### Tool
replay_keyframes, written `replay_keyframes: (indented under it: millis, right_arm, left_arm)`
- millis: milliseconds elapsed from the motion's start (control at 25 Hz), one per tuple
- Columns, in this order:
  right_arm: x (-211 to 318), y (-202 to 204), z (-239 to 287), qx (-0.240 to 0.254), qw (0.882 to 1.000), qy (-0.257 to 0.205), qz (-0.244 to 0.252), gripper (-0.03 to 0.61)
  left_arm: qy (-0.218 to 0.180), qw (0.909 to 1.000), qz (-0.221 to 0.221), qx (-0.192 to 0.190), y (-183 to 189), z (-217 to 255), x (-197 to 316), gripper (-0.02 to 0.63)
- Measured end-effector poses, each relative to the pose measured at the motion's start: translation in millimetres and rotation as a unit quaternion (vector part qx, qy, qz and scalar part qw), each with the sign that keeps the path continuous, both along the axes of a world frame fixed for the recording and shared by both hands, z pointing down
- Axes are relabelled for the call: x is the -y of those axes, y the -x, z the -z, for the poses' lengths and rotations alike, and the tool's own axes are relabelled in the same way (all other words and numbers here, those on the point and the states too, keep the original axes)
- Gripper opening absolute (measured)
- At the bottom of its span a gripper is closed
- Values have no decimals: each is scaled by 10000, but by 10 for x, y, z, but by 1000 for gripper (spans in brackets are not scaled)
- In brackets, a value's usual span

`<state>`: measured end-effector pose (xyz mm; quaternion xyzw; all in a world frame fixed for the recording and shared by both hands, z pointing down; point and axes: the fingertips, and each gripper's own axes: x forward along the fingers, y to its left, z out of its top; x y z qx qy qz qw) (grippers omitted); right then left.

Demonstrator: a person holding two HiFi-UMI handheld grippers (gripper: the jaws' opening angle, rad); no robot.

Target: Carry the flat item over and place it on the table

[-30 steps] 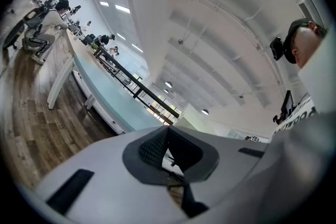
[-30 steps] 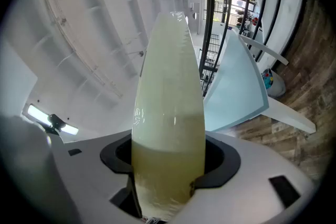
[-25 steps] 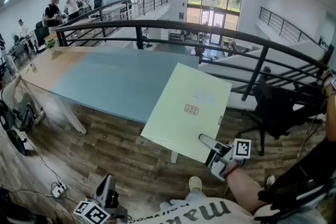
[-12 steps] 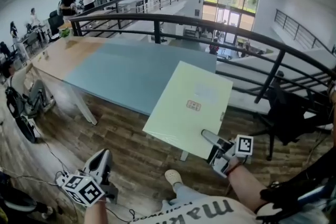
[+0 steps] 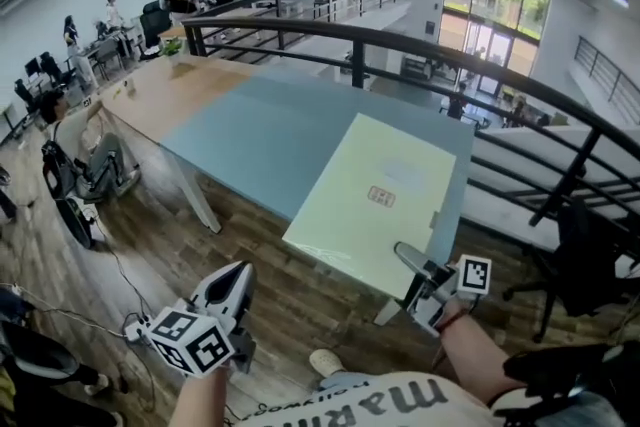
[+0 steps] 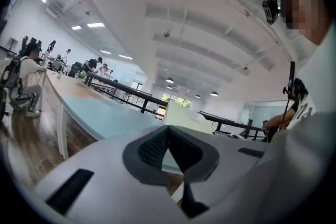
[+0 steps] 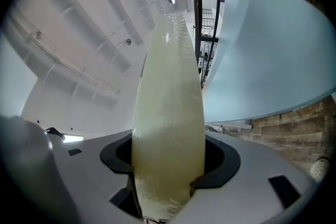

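Stretching lengthwise away over table (image 5: 250,130), pale board (image 5: 375,205) in right gripper (image 5: 402,255).

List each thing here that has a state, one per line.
pale yellow board: gripped at its near edge, extending over the table's end, near part overhanging; contact with the table unclear.
right gripper: shut on the board's edge.
left gripper: shut, empty, held low, away from the board.
table: upright, its end under the board.
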<state>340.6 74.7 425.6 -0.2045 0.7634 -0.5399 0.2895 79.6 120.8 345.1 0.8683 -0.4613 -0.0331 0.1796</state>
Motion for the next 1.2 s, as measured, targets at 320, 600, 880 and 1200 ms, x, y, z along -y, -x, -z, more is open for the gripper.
replay_keyframes:
  millis: [320,600,880,1200]
  right_arm:
    - [1006,432,24,64,9991,88,400,296]
    - [1491,624,97,70,9981,30,612,296]
    - [1760,623,57,189,9986,52,483,296]
    - [1916,920,-315,-186,9976,433,515,296]
  left_arm:
    - [-72,9995,302,-54,180,163,797,3]
    - [-44,9989,375,-280,294,85,1294,3]
    - [63,9979,250,-590,260,21,1519,3]
    - [260,9988,236,-343,514,-219,1708,3]
